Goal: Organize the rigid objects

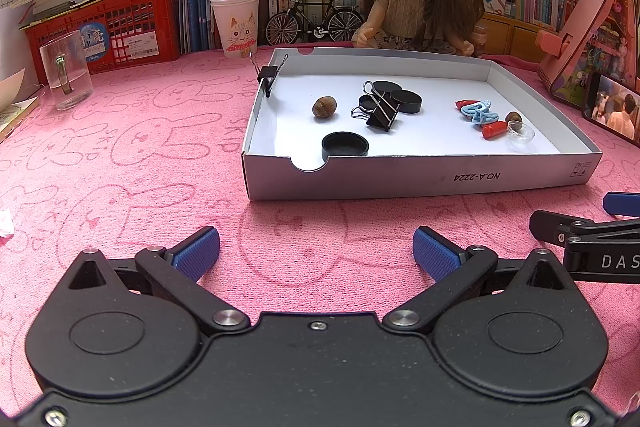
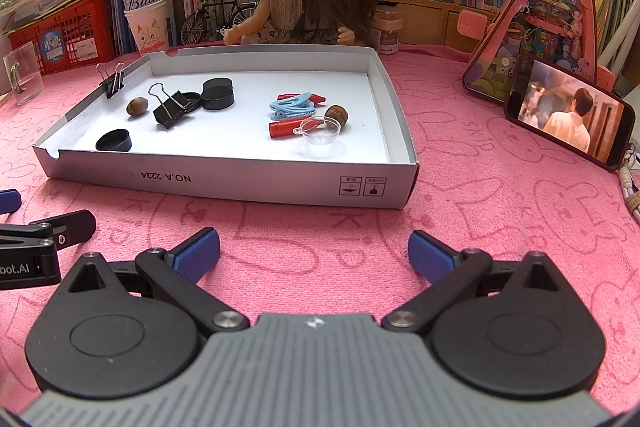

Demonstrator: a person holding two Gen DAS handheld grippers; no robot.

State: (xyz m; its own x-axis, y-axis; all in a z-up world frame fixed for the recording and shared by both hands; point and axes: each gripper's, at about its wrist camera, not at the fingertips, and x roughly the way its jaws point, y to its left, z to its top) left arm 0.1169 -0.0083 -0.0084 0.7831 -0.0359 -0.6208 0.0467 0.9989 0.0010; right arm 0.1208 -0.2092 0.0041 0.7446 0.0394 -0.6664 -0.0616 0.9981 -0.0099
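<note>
**Small rigid objects lie ahead of both grippers, inside the tray**

The small rigid objects sit in a shallow white cardboard tray [image 1: 420, 183] on the pink cloth [image 1: 140, 155], beyond the fingertips of both grippers, which rest near the front edge of the table with bare cloth between them and the tray's near wall.

Going left to right in the tray: a small binder clip [image 1: 267, 75] is clamped upright on the far left wall; a black cap [image 1: 345, 145] lies near the front notch; a brown nut [image 1: 324, 106] sits behind it; a larger binder clip [image 1: 380, 113] lies against a pair of black discs [image 1: 400, 99], its long axis running near-to-far (handles toward the left). Well apart, on the right, is a tight cluster: a blue clip [image 1: 480, 111], red pieces [image 1: 494, 130], a second nut [image 1: 513, 117] and a clear plastic dome [image 1: 521, 135], touching or nearly so.

The left gripper [image 1: 316, 251] has its jaws wide apart and empty; it faces the cap and the left group. The right gripper [image 2: 314, 251] is likewise spread and empty, and the right cluster (seen around the blue clip [image 2: 291, 107]) lies ahead of it, slightly left of centre.

My judgement: each hand is nearer its own side's group, so any reach goes forward and over the near wall.
</note>
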